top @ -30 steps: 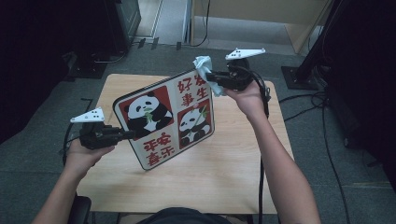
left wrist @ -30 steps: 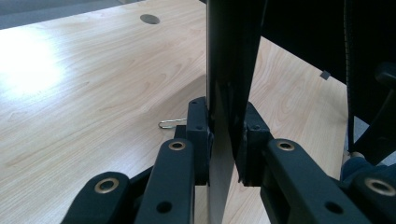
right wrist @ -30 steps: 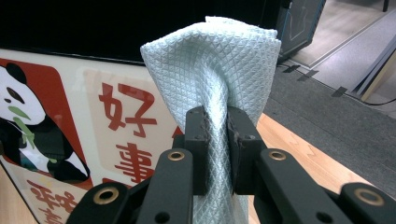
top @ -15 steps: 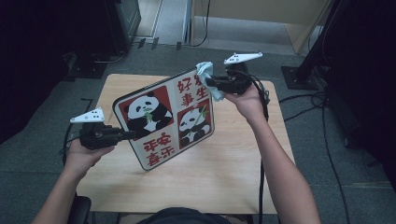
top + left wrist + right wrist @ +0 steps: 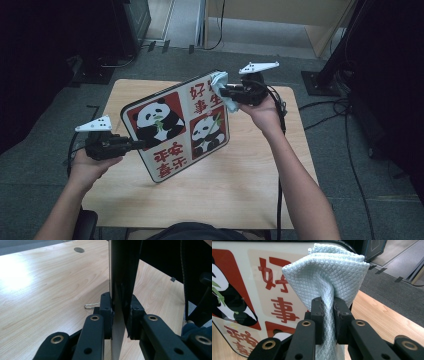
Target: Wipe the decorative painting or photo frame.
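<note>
A square board printed with pandas and red Chinese characters is held tilted above the wooden table. My left gripper is shut on the board's left edge; in the left gripper view the board stands edge-on between the jaws of that gripper. My right gripper is shut on a pale blue waffle-weave cloth. The cloth is pressed against the board's upper right corner, over the red characters, with the right gripper clamped on its bunched middle.
A small paperclip lies on the table under the board. A round cable hole sits at the table's far side. Dark equipment and cables surround the table on grey carpet.
The right gripper with the cloth has slid up and slightly left along the board's top right corner. The left gripper and board have stayed still.
</note>
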{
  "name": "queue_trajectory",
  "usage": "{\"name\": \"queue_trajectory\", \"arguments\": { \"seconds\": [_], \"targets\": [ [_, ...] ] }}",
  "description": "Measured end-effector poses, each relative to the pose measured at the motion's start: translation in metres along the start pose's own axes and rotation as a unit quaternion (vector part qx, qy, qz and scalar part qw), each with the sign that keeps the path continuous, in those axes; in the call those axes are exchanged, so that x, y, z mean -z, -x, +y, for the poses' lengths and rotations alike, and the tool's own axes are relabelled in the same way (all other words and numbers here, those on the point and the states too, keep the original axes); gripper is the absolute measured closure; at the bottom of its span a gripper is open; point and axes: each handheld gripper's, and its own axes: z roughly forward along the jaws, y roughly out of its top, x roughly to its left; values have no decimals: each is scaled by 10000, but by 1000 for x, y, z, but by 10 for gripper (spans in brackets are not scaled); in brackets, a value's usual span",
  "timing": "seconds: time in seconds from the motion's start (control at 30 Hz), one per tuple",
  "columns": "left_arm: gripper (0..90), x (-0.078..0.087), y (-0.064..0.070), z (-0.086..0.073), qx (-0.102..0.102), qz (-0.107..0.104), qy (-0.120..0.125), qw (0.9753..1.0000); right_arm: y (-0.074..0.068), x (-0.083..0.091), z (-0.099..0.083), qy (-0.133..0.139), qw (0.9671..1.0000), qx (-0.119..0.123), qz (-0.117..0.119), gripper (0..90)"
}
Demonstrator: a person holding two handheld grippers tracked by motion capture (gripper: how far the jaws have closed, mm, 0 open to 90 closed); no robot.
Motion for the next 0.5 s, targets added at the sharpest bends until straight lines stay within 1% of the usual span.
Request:
{"name": "queue_trajectory", "arguments": {
  "seconds": [0.27, 0.5],
  "targets": [
    [787, 0, 0, 0, -1, 0, -1, 10000, 1, -1, -4, -3, 10000, -4, 16, 808],
    [787, 0, 0, 0, 2, 4, 0, 10000, 2, -4, -12, -55, 9999, -79, 51, 807]
  ]
}}
